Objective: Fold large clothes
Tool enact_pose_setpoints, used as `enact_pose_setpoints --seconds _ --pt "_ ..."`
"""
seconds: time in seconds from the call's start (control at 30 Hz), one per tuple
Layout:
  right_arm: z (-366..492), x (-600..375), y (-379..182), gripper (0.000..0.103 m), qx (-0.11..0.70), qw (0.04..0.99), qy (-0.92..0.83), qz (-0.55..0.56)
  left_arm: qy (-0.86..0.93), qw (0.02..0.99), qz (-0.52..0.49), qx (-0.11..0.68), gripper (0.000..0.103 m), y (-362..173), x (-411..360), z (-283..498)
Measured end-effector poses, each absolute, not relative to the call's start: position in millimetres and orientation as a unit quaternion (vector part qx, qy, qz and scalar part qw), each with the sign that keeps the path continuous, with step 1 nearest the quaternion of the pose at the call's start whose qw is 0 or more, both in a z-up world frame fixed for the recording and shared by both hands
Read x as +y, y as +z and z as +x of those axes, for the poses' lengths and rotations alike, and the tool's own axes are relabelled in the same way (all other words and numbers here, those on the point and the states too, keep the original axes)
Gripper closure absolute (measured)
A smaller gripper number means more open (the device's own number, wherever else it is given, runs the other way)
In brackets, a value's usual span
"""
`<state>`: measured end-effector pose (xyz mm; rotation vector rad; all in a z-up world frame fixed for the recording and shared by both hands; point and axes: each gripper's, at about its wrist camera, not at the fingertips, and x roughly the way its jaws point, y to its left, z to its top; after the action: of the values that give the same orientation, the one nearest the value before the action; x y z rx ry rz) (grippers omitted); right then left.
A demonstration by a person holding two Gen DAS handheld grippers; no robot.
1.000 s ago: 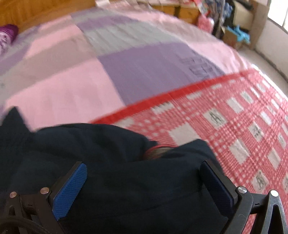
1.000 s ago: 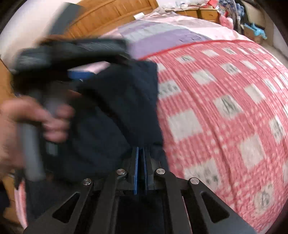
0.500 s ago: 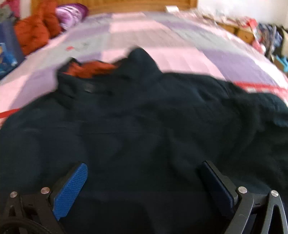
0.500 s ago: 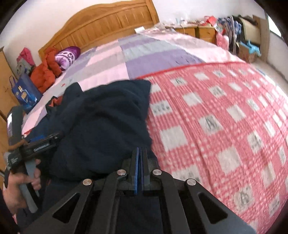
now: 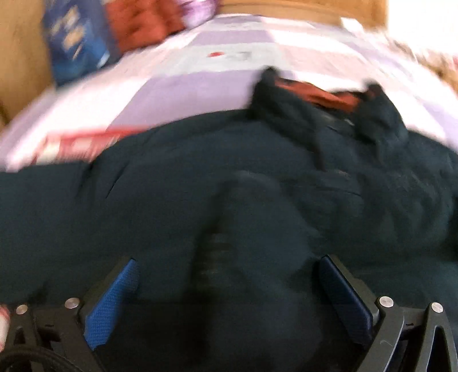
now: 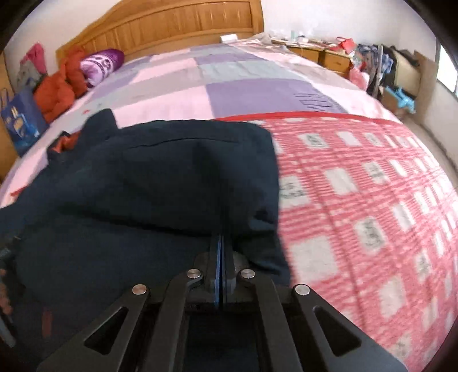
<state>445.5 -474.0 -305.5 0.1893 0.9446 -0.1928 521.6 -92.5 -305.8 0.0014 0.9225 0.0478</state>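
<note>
Plainly, the dark jacket [image 6: 160,183] lies on the bed [image 6: 357,183], its collar toward the headboard [image 6: 160,31]. The right gripper [image 6: 221,246] is clamped on its folded edge beside the red quilt; the left gripper [image 5: 226,286] hovers spread over the jacket's middle.

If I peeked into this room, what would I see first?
A big dark navy jacket lies spread across the near part of the bed, with its rust-orange lining showing at the collar. To its right lies a bright red-and-white checked blanket, and a wooden headboard stands at the far end. The right gripper is pinched shut on the jacket's cloth.
</note>
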Motion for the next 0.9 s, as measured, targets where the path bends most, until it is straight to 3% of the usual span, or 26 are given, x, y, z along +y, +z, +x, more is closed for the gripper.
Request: enact_pose_setpoints --seconds 0.07,0.23,0.27,0.4,0.5,0.67,0.8,0.9 --pt "445 -466 -303 0.103 0.458 0.882 -0.094 0.061 0.016 0.891 -0.006 0.454 0.0 -307 -84 518" --pt "441 -424 -278 0.103 0.417 0.905 -0.087 0.021 -0.049 0.921 0.033 0.385 0.001 -274 -128 493" --pt "443 -410 -272 0.098 0.405 0.911 -0.071 0.021 -0.076 0.924 0.034 0.373 0.001 -269 -144 489" --pt "462 -364 -273 0.098 0.42 0.907 -0.013 -0.009 -0.107 0.9 0.086 0.414 0.001 -293 -190 502" --pt "477 -363 -292 0.098 0.453 0.89 -0.025 -0.043 -0.094 0.89 0.097 0.435 0.0 -316 -176 516" --pt "467 -449 -299 0.103 0.454 0.884 -0.108 -0.008 -0.06 0.899 0.127 0.415 0.0 -310 -144 513" --pt "448 -472 -295 0.103 0.464 0.878 -0.119 -0.006 -0.038 0.897 0.048 0.438 0.0 -309 -101 510" --pt "432 -454 -284 0.103 0.443 0.889 -0.118 -0.003 -0.031 0.904 0.054 0.423 0.001 -305 -105 496"
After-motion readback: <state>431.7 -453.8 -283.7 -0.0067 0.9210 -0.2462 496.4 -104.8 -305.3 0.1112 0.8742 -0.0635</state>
